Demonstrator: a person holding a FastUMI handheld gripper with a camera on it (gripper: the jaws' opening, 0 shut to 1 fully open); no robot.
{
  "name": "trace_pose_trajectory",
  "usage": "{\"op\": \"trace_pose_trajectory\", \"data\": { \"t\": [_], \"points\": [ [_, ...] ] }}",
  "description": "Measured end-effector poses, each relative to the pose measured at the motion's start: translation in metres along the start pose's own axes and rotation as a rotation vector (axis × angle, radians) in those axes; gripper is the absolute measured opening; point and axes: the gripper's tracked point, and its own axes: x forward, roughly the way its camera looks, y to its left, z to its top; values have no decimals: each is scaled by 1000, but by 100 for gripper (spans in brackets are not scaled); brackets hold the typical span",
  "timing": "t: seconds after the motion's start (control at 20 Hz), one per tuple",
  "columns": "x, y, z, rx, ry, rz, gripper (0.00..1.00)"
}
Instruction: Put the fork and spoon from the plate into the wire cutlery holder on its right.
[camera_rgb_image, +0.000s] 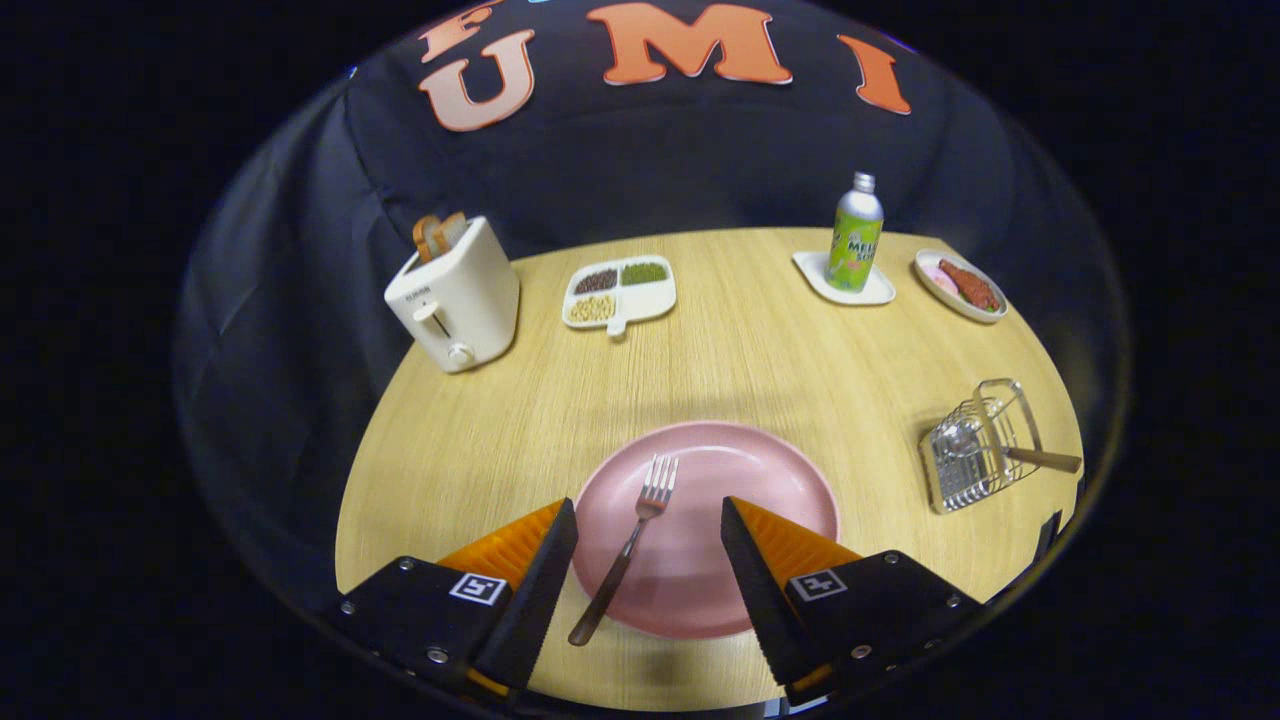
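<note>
1. The round wooden table (760, 350) carries the whole layout, with the pink plate (770, 470) near its front edge, just ahead of and partly between the gripper's fingers.
2. The gripper (648, 515) hangs above the near part of the plate with its jaws spread wide and nothing between them; neither finger touches anything.
3. The wire cutlery holder (975, 450) stands to the right of the plate, well apart from it. A spoon (1000, 452) already lies in it: its bowl shows inside the wires and its brown handle sticks out past the right side. That half of the task looks done.
4. The fork (630, 545) is the only utensil on the plate. It lies on the left part, tines pointing away, its dark handle running back over the near rim, closer to the left finger.
5. What is left, as I judge it: grip the fork, carry it right and drop it in the holder beside the spoon.
6. Farther back stand a toaster (455, 295), a divided dish of beans (618, 290), a green bottle (856, 238) on a small white tray, and a small food dish (960, 285), none of which belong to the job.
</note>
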Motion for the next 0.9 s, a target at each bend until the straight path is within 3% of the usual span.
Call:
{"op": "trace_pose_trajectory", "data": {
  "t": [0.25,0.55,0.9],
  "points": [
    [24,10,-33,-11,193,-13,83],
    [40,11,-57,-10,380,-24,71],
    [46,7,-75,-55,509,-84,37]
  ]
}}
